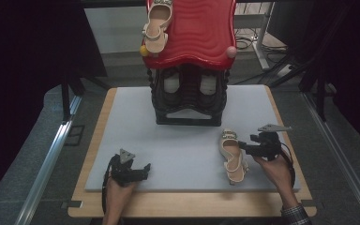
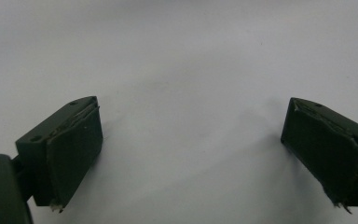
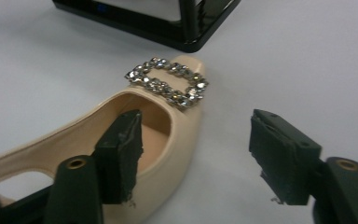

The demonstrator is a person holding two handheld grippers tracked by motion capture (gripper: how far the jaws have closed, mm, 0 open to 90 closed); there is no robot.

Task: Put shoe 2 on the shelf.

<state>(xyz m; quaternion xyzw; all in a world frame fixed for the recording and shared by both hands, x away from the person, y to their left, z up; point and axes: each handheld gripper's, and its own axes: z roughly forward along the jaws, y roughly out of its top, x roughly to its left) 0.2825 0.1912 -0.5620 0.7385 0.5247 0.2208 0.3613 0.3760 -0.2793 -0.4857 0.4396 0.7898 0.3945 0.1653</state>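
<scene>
Right tool [image 3: 196, 158] straddles shoe [image 3: 168, 116] near rack [image 3: 186, 23].

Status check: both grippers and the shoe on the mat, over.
Left gripper open, idle. Right gripper open, straddling beige shoe side wall. Nothing in the way.

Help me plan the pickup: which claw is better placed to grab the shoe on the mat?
Right. The right claw is open astride the shoe; the left claw is far off.

A beige shoe [image 1: 233, 156] with a rhinestone buckle [image 3: 167, 81] lies flat, toe toward the rack.
</scene>
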